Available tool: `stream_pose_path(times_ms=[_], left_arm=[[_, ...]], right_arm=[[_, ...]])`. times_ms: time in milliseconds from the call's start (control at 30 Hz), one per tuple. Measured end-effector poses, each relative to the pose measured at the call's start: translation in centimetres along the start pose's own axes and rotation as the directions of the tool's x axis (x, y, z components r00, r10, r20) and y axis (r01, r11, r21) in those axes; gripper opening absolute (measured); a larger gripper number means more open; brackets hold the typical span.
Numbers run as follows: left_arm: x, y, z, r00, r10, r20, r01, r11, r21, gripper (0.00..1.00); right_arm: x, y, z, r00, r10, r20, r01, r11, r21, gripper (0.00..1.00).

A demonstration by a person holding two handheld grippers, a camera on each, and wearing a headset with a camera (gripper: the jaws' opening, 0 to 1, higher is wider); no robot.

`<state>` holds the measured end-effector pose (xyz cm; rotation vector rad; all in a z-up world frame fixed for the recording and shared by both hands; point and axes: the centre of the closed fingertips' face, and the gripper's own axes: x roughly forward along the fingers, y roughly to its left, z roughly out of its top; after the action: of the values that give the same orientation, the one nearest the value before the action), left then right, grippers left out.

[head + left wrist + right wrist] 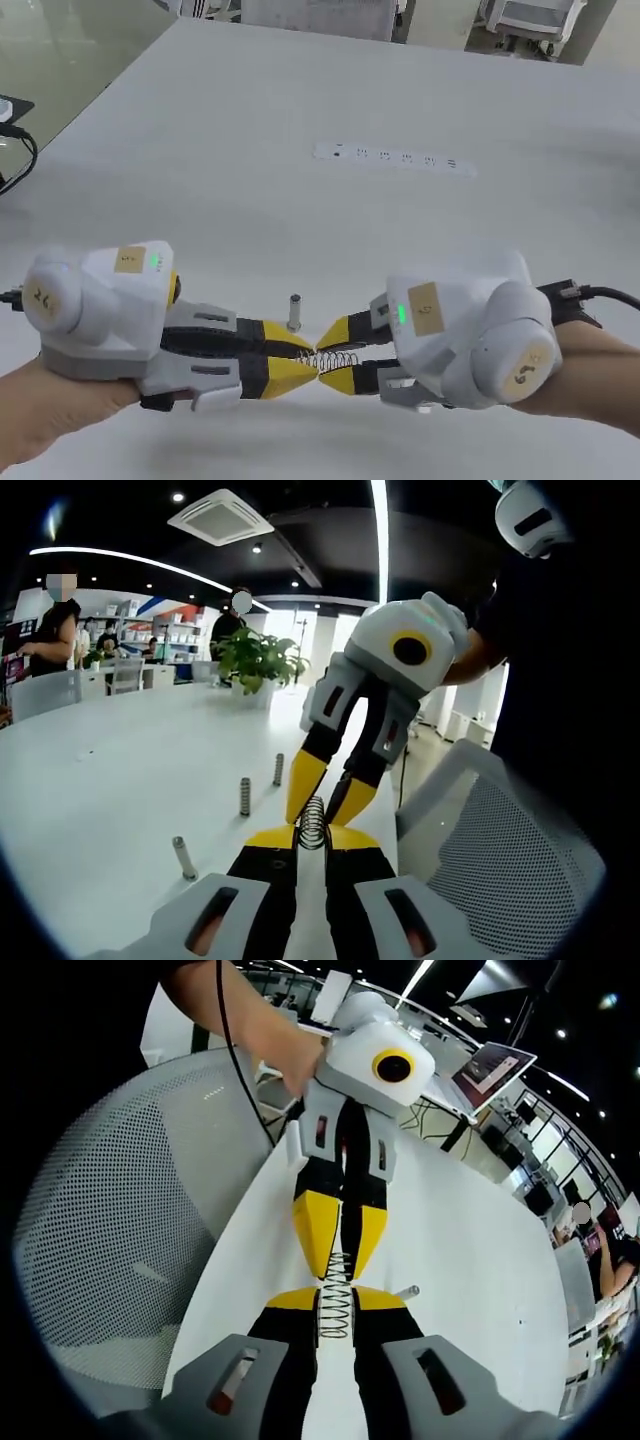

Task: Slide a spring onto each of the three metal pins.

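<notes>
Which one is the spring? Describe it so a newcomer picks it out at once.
Start at the white table, at its near side where the left gripper and right gripper meet tip to tip. The spring is the small wire coil pinched between their yellow tips. Unlike the solid upright pin just behind, it is coiled and lies sideways.

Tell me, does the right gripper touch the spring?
Touching. In the right gripper view the spring sits pinched between the two yellow tips of the right gripper, with no gap on either side.
</notes>
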<state>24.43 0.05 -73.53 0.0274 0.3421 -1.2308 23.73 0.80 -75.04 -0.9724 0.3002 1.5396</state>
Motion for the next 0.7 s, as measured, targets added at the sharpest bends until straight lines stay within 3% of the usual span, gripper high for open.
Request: stream_pose_path(times_ms=[133, 267, 467, 700], left_arm=[[-0.1, 0.0, -0.1, 1.0000, -0.002, -0.004, 0.002, 1.000, -0.002, 0.01], [-0.2, 0.0, -0.2, 1.0000, -0.003, -0.007, 0.003, 1.000, -0.005, 0.01], [-0.5, -0.1, 0.1, 1.0000, -0.007, 0.001, 0.007, 1.000, -0.009, 0.01], [-0.4, -0.3, 0.4, 0.9998, -0.017, 0.012, 0.017, 1.000, -0.012, 0.01]], right_arm=[[-0.1, -0.1, -0.2, 1.0000, -0.002, 0.003, 0.002, 1.000, 0.010, 0.11], [-0.3, -0.3, -0.5, 0.9995, -0.003, 0.032, 0.000, 0.996, 0.094, 0.13], [-0.8, -0.4, -1.5, 0.9968, -0.005, 0.080, -0.013, 0.975, 0.220, 0.14], [-1.3, -0.2, -1.7, 0.9898, -0.001, 0.142, -0.040, 0.958, 0.284, 0.13]])
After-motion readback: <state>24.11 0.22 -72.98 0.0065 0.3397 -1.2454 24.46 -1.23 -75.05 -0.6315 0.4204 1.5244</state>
